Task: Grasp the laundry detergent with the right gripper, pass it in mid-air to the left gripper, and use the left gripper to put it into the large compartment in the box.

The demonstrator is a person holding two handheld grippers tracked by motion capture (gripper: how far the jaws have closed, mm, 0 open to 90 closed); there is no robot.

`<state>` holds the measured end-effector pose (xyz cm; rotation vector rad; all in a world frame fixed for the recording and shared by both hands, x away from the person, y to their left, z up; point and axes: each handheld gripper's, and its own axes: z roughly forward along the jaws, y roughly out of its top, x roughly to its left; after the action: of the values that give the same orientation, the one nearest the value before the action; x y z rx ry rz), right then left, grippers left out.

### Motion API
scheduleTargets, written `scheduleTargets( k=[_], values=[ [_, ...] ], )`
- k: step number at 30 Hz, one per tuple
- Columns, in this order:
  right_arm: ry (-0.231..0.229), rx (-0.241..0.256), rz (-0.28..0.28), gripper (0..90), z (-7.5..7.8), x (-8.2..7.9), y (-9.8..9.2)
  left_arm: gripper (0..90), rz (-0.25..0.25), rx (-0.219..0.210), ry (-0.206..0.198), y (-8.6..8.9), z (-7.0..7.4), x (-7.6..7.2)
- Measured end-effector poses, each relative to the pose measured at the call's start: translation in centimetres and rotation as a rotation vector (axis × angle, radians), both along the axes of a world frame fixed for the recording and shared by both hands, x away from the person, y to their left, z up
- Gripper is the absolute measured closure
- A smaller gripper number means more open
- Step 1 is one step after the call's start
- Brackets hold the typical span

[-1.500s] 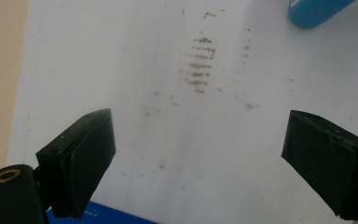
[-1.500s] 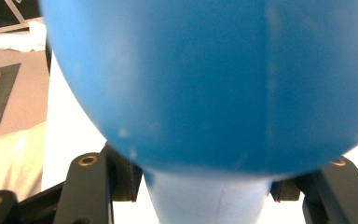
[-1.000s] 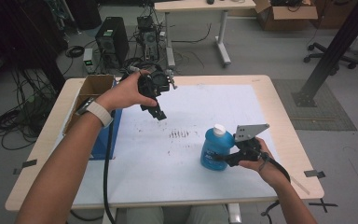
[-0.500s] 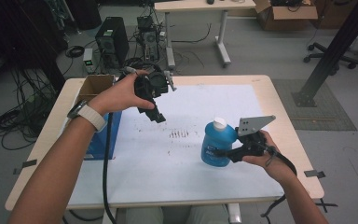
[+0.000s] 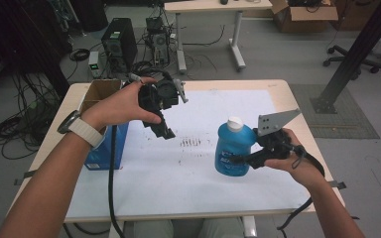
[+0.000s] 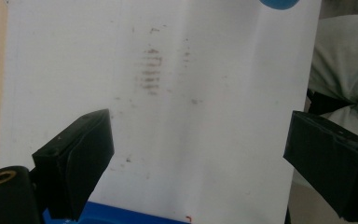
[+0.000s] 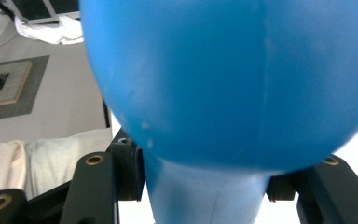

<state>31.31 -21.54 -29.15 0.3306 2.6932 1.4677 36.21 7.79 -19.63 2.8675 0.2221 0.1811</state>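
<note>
A blue bottle (image 5: pixel 232 148) with a white cap stands upright at the right of the white sheet (image 5: pixel 178 173). My right gripper (image 5: pixel 243 159) is shut on its lower body from the right. In the right gripper view the blue bottle (image 7: pixel 233 84) bulges close ahead, and the right gripper (image 7: pixel 205 186) has a jaw on each side of its narrower part. My left gripper (image 5: pixel 162 130) hangs in the air over the sheet's left half, pointing down. Seen from its own camera, the left gripper (image 6: pixel 198 154) is open with nothing in it, and the bottle's edge (image 6: pixel 279 3) shows at the top.
An open cardboard box (image 5: pixel 99 91) and a blue box (image 5: pixel 104 148) sit at the table's left edge. Dark smudges (image 5: pixel 191 143) mark the sheet's middle. A computer tower (image 5: pixel 119 47) and cables lie on the floor beyond the table.
My right gripper has carried the blue bottle slightly farther from the table's near edge. The left gripper has barely shifted.
</note>
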Motion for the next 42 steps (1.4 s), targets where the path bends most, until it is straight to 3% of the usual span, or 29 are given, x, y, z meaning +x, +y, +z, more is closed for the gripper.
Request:
scheduleTargets(
  k=[7, 10, 17, 32, 42],
  values=[
    [0.01, 0.002, 0.038, 43.9, 1.3, -0.4, 0.9, 8.4, -0.02, 0.006, -0.009, -0.2, 1.4, -1.8],
    [0.002, -0.001, 0.056, 43.9, 1.6, -0.5, 1.4, 8.4, -0.039, 0.009, 0.008, -0.3, 1.9, -2.7],
    [-0.003, -0.022, 0.11, 43.9, 2.2, -0.7, 2.7, 8.4, -0.088, -0.025, 0.027, -1.0, 3.1, -4.4],
    [0.018, -0.059, 0.189, 43.9, 1.8, -0.5, 5.2, 8.0, -0.141, -0.003, 0.068, -2.1, 2.8, -5.4],
    [0.027, -0.081, 0.205, 43.9, 1.6, -0.2, 6.5, 5.7, -0.161, -0.01, 0.087, -2.8, 2.5, -5.7]
  ],
)
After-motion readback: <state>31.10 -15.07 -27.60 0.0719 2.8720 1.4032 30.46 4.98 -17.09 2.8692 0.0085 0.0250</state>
